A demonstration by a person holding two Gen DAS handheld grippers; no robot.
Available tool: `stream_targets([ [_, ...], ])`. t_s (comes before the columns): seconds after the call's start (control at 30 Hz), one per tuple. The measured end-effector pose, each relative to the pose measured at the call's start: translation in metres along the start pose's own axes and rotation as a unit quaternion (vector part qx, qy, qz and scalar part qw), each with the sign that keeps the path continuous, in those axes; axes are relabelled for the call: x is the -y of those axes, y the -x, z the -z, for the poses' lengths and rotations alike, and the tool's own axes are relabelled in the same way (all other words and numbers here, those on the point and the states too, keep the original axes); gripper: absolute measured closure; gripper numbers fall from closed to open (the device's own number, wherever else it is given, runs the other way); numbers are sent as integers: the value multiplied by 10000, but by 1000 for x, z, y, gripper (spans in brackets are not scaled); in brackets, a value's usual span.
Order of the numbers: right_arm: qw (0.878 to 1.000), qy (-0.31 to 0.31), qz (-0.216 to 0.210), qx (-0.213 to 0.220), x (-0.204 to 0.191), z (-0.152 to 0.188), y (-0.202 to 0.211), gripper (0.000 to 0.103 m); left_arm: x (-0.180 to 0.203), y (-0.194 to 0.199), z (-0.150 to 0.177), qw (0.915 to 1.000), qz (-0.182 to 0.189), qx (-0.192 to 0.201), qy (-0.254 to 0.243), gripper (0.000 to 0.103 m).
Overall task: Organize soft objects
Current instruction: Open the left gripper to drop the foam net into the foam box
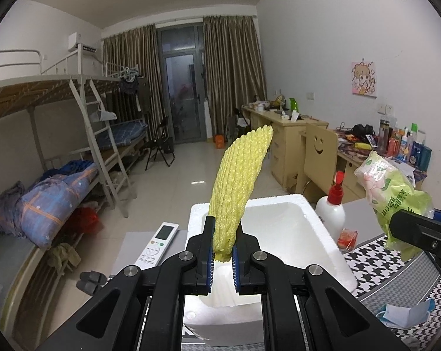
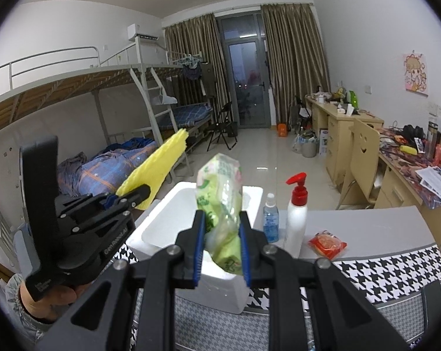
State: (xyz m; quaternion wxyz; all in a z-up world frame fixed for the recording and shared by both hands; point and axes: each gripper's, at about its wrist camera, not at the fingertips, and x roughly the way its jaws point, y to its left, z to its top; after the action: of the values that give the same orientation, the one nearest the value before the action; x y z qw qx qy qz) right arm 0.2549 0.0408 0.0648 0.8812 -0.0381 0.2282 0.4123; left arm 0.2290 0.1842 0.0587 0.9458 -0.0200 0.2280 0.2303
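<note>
My left gripper (image 1: 222,259) is shut on the lower end of a yellow foam net sleeve (image 1: 239,181), which stands up above the white foam box (image 1: 331,242). In the right wrist view that same left gripper (image 2: 119,199) hangs left of the box (image 2: 159,222) with the yellow sleeve (image 2: 159,161) slanting up from it. My right gripper (image 2: 222,251) is shut on a green plastic tissue pack (image 2: 222,204), held over the box's near wall. The pack (image 1: 390,193) also shows at the right of the left wrist view.
A white bottle with a red pump (image 2: 296,219), a small blue bottle (image 2: 270,219) and a red snack packet (image 2: 327,244) stand on the grey table right of the box. A white remote (image 1: 157,244) lies left of it, a face mask (image 1: 404,316) on the houndstooth cloth (image 2: 381,280).
</note>
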Motion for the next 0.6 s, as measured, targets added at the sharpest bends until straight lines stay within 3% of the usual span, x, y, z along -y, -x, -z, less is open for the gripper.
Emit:
stream_targets([
  [0.6, 9994, -7, 176, -311, -11, -4, -31, 78, -13, -41, 15, 9978, 197, -623, 136, 92],
])
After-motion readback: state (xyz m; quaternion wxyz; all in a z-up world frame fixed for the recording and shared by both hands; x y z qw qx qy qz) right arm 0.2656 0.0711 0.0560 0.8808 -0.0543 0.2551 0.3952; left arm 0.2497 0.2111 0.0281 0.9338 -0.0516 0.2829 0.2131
